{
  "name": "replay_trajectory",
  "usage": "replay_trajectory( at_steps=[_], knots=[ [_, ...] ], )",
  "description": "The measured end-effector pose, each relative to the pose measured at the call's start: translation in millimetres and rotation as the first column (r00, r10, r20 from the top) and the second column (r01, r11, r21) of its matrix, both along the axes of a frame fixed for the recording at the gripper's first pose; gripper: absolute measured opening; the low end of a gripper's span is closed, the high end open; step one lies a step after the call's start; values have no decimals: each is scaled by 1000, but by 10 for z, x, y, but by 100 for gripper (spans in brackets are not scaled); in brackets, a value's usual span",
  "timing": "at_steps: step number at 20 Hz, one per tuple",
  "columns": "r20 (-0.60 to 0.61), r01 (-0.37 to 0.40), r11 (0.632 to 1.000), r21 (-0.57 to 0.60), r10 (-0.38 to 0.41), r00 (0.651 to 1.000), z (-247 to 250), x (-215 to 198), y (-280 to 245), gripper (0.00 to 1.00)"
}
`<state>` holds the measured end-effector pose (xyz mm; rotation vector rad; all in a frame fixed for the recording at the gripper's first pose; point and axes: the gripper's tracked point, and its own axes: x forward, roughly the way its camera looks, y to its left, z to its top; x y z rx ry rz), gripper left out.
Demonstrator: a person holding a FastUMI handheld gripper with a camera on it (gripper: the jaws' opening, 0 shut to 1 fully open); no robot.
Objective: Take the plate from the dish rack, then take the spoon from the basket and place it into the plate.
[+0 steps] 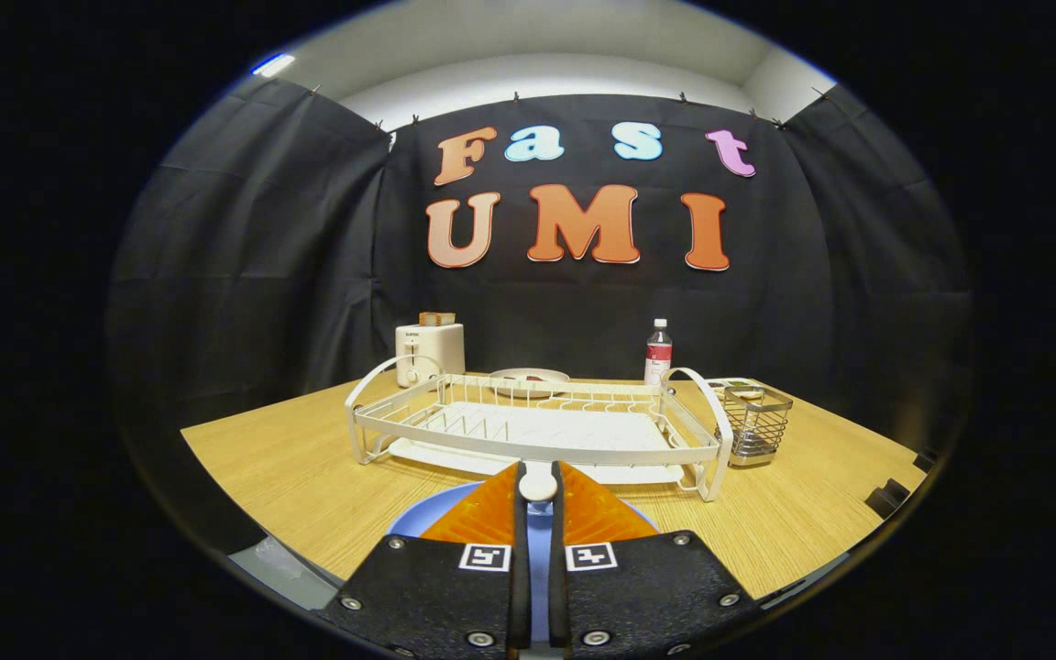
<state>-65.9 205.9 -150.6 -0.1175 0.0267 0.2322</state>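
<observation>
While my gripper (538, 495) is clamped on the white spoon (538, 484) above the blue plate (418, 521), I should lower gently before letting go.

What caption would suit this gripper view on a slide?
Jaws nearly closed on a white spoon above the blue plate, in front of the dish rack and wire basket.

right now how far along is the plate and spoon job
Done, by the look of it: the dish rack holds no plate, and the blue plate lies on the wooden table under the claw. In hand: the fingers are nearly closed on a white rounded piece, probably the spoon's end, over the plate. Left: releasing it into the plate. The wire basket looks empty.
</observation>
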Motion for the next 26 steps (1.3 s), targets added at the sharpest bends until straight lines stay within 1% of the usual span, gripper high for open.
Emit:
replay_trajectory(
  at_steps=[3, 5, 6, 7, 8, 10, 11, 12, 14, 21, 24, 26],
  knots=[
    [-66, -15, 1000, 5, 15, 998, -131, -27, 30, 11],
    [-98, -2, 1000, 26, 4, 995, -206, -61, 6, 17],
    [-106, 10, 999, 30, -7, 994, -214, -65, -33, 34],
    [-113, 19, 999, 33, -15, 993, -216, -65, -62, 42],
    [-117, 20, 999, 37, -16, 993, -218, -62, -72, 62],
    [-112, 32, 999, 32, -28, 993, -166, -41, -149, 80],
    [-103, 38, 999, 28, -35, 994, -126, -35, -191, 85],
    [-93, 38, 999, 24, -36, 995, -85, -13, -216, 93],
    [-79, 41, 999, 10, -40, 996, 0, 46, -308, 97],
    [-48, 83, 996, -31, -85, 995, 348, 293, -764, 97],
    [-25, 121, 992, -31, -121, 992, 579, 392, -1038, 97],
    [-4, 162, 986, -34, -163, 987, 747, 482, -1278, 97]
  ],
)
